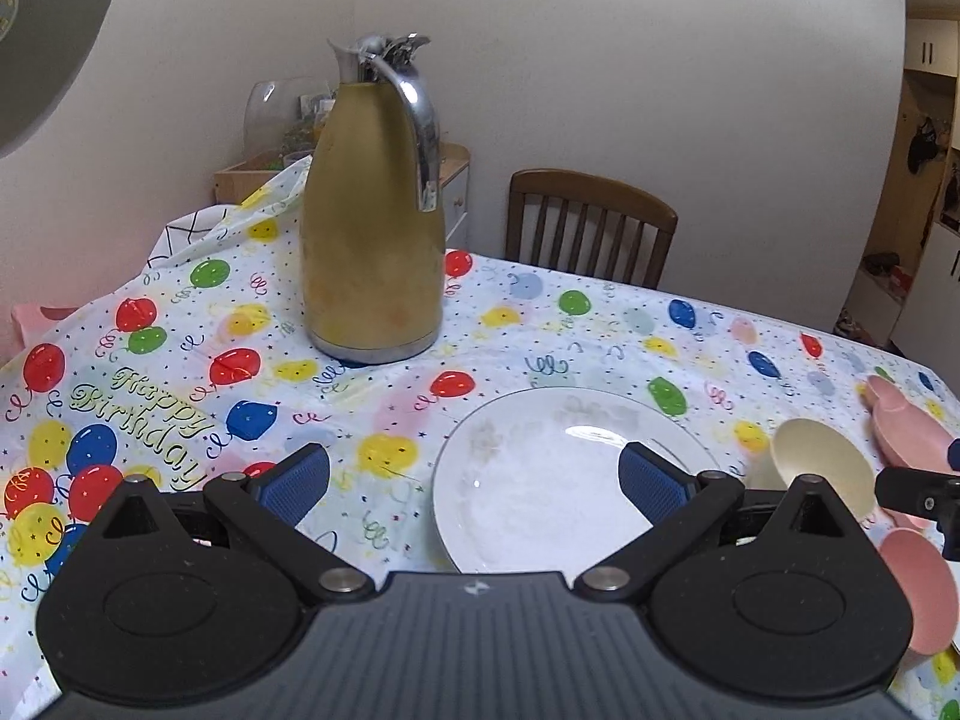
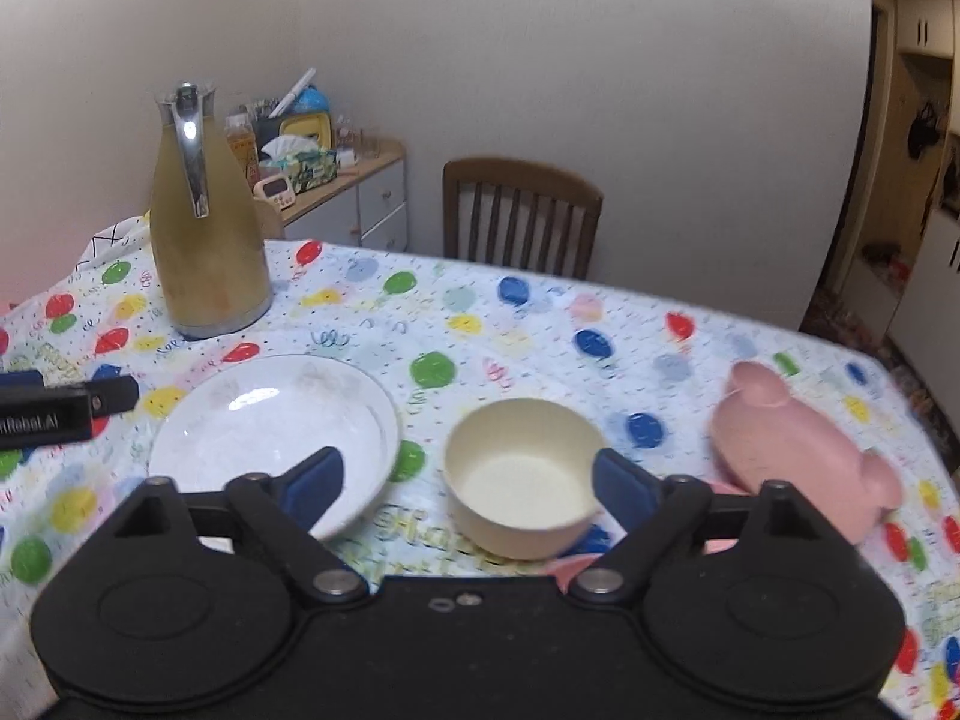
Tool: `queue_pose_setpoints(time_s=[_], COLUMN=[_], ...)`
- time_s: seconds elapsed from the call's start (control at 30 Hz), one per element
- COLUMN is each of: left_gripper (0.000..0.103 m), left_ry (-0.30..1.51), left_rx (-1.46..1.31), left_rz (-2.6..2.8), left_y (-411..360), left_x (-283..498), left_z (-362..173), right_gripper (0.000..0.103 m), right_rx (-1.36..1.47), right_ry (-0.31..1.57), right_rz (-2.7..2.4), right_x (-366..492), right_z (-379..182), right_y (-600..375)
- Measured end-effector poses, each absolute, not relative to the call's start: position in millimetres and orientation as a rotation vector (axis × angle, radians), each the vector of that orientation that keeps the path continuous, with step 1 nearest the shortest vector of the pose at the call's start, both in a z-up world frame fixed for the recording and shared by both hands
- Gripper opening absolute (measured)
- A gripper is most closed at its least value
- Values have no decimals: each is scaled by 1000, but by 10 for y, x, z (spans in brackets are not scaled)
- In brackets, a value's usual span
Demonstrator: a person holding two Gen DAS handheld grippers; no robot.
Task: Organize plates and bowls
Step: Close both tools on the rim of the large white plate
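**Two grippers close in on plate and bowl at the party table**

On a balloon-print birthday tablecloth (image 2: 510, 324), the right gripper (image 2: 465, 489) hangs with its jaws spread around a cream bowl (image 2: 522, 480), the blue pads (image 2: 621, 489) to either side and not yet pressing its wall; nothing is gripped. The left gripper (image 1: 474, 480) is likewise released and empty, one pad over the near rim of a white plate (image 1: 540, 480), the other out over the cloth. Plate and bowl sit side by side, close but apart, in front of a mustard-yellow thermos jug (image 1: 372, 252). A pink pig-shaped dish (image 2: 798, 450) lies to the bowl's right, with another pink bowl (image 1: 918, 588) near the table's edge; a wooden chair (image 2: 522, 222) stands beyond.

The step in hand appears to be taking the bowl. It would go best with the gripper centred so that both pads meet the wall together, or with one pad inside and one outside the rim. A lopsided close would likely push the light bowl along the slippery cloth toward the plate. The plate, shallow and glossy, probably calls for a pinch on its raised rim, lifted level before any stacking.
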State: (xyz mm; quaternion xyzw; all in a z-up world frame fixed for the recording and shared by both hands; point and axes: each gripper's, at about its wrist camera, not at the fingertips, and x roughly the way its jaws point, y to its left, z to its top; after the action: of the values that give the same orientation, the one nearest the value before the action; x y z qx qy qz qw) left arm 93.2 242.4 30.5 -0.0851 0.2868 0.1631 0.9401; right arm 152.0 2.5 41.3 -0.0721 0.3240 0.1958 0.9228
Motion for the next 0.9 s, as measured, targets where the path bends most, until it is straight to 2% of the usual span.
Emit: queue_pose_setpoints(time_s=[0.17,0.3,0.43,0.63,0.7,0.83,0.9], left_gripper=[103,97,93,75,60,50,39], left_ry=[612,650,679,719,735,763,771], left_rx=[-178,-205,-209,-263,-280,-299,-314], left_rz=[348,327,324,280,273,270,251], left_y=[2620,2738,2790,2944,2987,3063,3097], left_x=[1093,1195,1313,1497,1560,1656,1682], left_z=[191,71,-59,-227,-294,-395,-426], right_gripper=[75,60,50,39,31,26,19], right_rx=[-118,-98,-89,-52,-40,-25,-22], right_ry=[757,812,859,909,922,943,945], right_rz=[405,405,385,363,358,347,343], right_x=[1694,1775,1851,1933,1958,2009,2033], right_z=[215,62,-63,-202,-238,-308,-323], right_y=[268,416,506,555,557,574,581])
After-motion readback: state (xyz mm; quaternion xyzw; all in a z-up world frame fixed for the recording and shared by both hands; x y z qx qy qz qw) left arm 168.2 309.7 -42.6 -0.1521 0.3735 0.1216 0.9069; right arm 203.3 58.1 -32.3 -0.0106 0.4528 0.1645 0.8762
